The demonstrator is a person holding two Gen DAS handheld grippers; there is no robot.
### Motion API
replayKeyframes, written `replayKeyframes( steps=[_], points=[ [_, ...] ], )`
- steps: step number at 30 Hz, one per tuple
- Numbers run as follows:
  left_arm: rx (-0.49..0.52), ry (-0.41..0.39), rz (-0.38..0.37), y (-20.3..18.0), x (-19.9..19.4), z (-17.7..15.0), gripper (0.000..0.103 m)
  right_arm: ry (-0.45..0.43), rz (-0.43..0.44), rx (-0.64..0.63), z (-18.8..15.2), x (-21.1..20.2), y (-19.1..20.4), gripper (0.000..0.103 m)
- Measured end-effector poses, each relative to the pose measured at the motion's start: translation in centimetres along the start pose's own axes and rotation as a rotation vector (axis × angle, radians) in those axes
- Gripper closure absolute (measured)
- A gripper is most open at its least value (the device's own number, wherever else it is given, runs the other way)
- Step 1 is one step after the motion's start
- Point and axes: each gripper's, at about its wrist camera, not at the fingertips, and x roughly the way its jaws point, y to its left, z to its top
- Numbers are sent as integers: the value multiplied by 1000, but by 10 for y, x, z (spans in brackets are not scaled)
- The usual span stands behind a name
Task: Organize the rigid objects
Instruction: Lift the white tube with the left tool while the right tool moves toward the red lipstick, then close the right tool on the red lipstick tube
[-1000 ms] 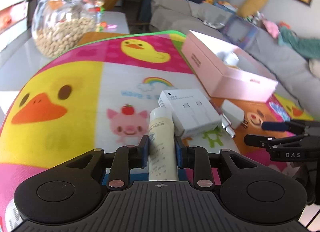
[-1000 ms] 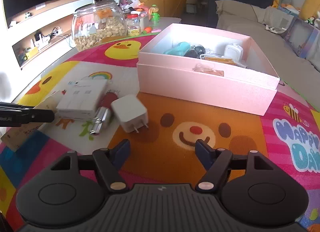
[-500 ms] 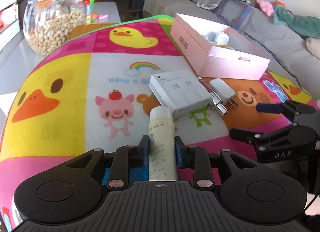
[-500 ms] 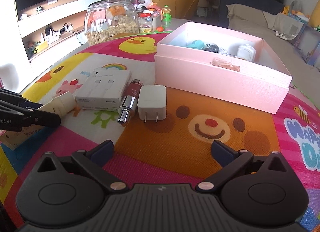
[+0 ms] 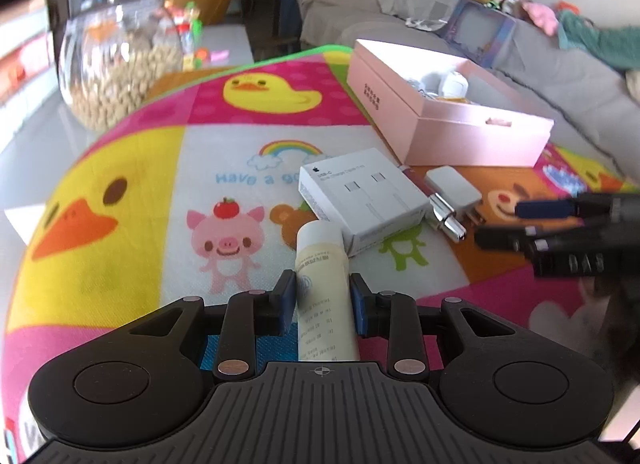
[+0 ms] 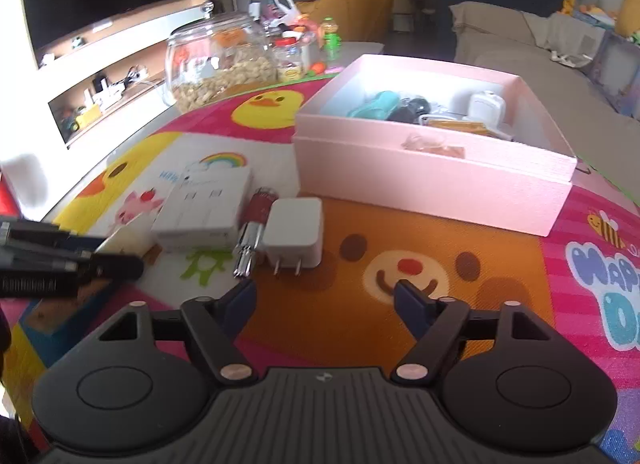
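Note:
My left gripper (image 5: 322, 290) is shut on a cream tube (image 5: 322, 260), held just above the mat with its cap close to a white cable box (image 5: 360, 199). Right of that box lie a red lipstick with a silver cap (image 5: 444, 219) and a white charger plug (image 5: 452, 187). The open pink box (image 5: 452, 123) stands behind them and holds several small items. My right gripper (image 6: 324, 296) hovers just in front of the charger plug (image 6: 294, 232). Its jaws are closing with nothing between them. The left gripper (image 6: 100, 260) reaches in at the left edge of the right wrist view.
A colourful cartoon mat (image 5: 120, 167) covers the table. A glass jar of nuts (image 5: 120, 67) stands at the far left, with small bottles behind it. A grey sofa (image 5: 560, 63) runs behind the pink box. A TV shelf (image 6: 100, 63) lines the left wall.
The right jaws spread wide, then came partly back together. The left gripper drifted a little across the mat, still holding the tube.

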Motion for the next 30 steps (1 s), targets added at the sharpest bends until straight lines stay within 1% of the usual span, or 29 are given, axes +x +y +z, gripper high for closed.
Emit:
replayKeyframes(
  steps=[1,3,5,7,10,14,16,18,20,23,27,30],
  points=[
    [7,-12,6,-1,0,-2,72,2,-19,-18,1,3,3,35],
    [6,-33,10,-2,0,-5,72,3,-44,-48,2,9,10,36],
    [-5,-33,4,0,1,-4,72,-4,-40,-60,4,12,17,38],
    [-35,-22,-15,6,1,-2,72,-6,-32,-56,10,16,22,45],
    [-80,-14,-50,15,1,0,72,-14,-49,-35,17,19,20,46],
    [-77,-25,-69,17,0,-3,72,-24,-147,-41,14,15,8,46],
    [-72,-33,-61,15,0,-5,72,-20,-208,-40,11,12,-1,46],
    [-63,-42,-48,12,0,-5,72,-15,-238,-34,8,10,-7,46],
    [-51,-49,-33,8,0,-6,72,-18,-232,-25,6,8,-9,46],
    [-31,-56,-22,6,0,-8,72,-22,-188,-23,6,6,-6,46],
    [-67,-50,-36,12,0,-6,72,-29,-152,-33,9,2,3,46],
    [-75,-56,-41,12,0,-7,72,-32,-129,-27,9,1,6,45]
  ],
)
